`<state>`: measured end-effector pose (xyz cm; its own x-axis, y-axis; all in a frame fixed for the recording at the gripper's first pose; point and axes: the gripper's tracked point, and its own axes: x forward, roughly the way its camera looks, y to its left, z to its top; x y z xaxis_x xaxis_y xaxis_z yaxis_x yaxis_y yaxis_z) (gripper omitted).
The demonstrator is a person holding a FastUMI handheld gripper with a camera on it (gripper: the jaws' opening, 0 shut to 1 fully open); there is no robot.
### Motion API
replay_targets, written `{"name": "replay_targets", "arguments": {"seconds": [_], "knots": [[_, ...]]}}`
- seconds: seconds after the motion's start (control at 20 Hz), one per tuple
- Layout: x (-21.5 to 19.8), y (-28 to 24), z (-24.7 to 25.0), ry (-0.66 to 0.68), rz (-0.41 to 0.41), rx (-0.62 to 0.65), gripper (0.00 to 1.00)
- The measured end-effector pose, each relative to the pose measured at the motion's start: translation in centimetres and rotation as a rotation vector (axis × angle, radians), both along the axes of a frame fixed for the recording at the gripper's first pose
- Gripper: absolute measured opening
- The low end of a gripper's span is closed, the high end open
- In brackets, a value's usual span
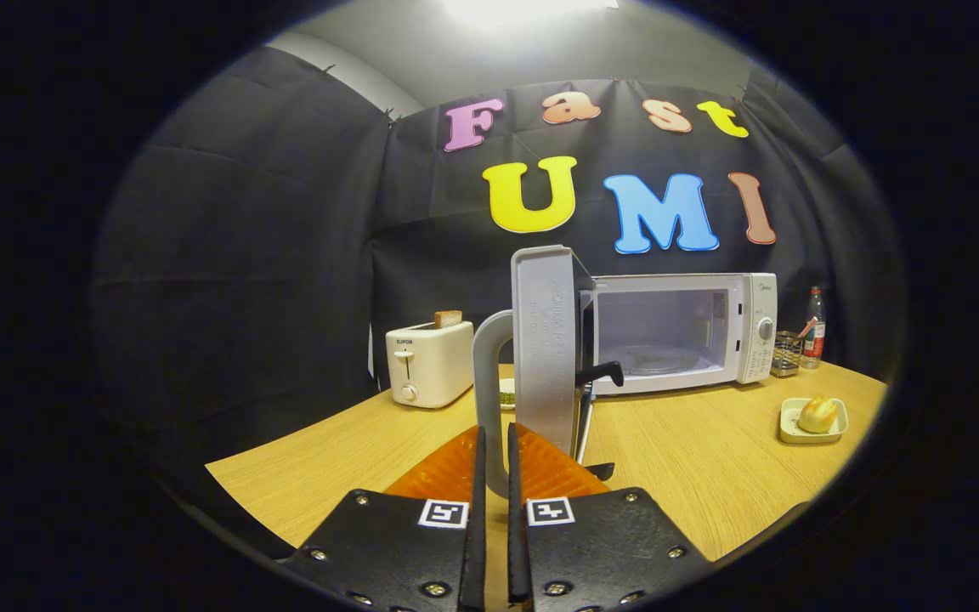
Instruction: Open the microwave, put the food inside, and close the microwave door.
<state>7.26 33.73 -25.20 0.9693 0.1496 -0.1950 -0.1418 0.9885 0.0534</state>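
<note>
The gripper (495, 442) was clamped on the grey curved door handle (489, 374) of the white microwave (744, 327), door swung open. Beyond, the yellowish bun (817, 414) in its shallow white dish (795, 435) looked soft and light; better grasped gently across its sides.

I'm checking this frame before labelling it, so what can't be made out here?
- Gripper view: fingers closed on the door handle; contact is hidden.
- The open door covers the microwave cavity's left part.
- Food in its dish: too small to identify.
</note>
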Motion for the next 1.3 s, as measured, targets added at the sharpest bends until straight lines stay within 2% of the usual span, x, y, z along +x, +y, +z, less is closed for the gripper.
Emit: {"name": "replay_targets", "arguments": {"seconds": [0.2,0.45,0.7,0.75,0.8,0.85,0.95,1.0,1.05,1.1,1.15,1.3], "knots": [[-1.7,-0.8,1.3,0.006,0.082,-0.004,0.11],[-2.9,-5.6,2.9,0.002,0.168,-0.088,0.11],[-2.8,-11.2,3.4,-0.026,0.194,-0.191,0.12],[-2.8,-12.1,3.4,-0.022,0.204,-0.214,0.21],[-2.6,-13.4,3.5,-0.024,0.199,-0.242,0.22],[-2.7,-14.9,3.7,-0.028,0.189,-0.273,0.28],[-2.4,-17.8,4.1,-0.055,0.152,-0.336,0.47],[-2.3,-19.1,4.3,-0.069,0.137,-0.357,0.52],[-2.2,-20.3,4.1,-0.073,0.128,-0.369,0.68],[-2.1,-21.3,3.6,-0.063,0.129,-0.365,0.75],[-2.1,-22.4,3.0,-0.04,0.133,-0.359,0.89],[-2.1,-26.3,1.9,0.028,0.123,-0.319,0.96]]}}
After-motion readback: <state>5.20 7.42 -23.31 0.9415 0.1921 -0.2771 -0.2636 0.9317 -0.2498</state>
